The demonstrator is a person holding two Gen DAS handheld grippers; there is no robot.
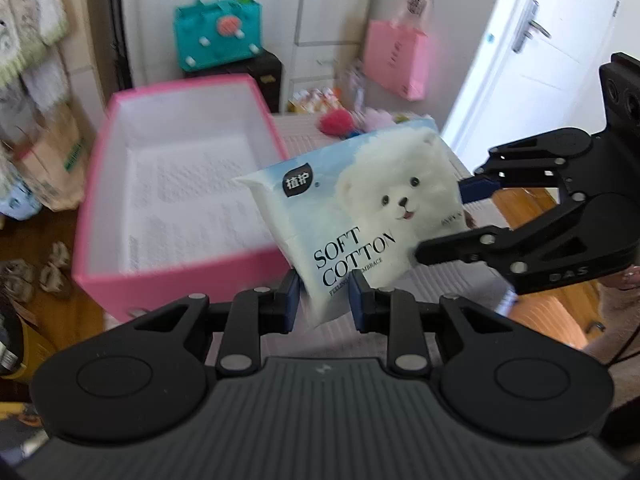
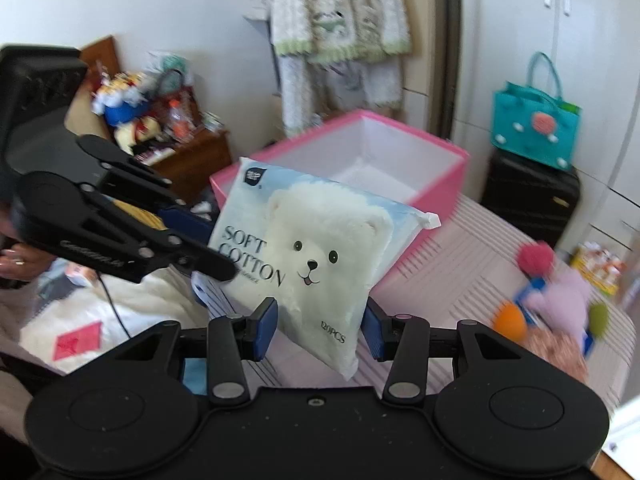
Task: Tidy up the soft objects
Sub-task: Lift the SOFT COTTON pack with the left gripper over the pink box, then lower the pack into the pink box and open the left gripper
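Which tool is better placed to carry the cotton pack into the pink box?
Left tool, probably: it pinches the cotton pack tightly, and the pink box lies just ahead. Right tool stands open around it.

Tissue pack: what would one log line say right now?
tissue pack: airborne near pink box | left jaws: shut on its corner | right jaws: open around it

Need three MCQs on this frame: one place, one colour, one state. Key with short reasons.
1. Where is the soft cotton pack?
A on the floor
B held up by the left gripper
C on a shelf

2. What colour is the handbag on the black case?
A teal
B red
C yellow

3. The pink box is:
A lidded
B open and empty
C full of toys

Key:
1. B, the fingers pinch its lower edge.
2. A, the bag is plainly teal.
3. B, only bare white lining shows inside.
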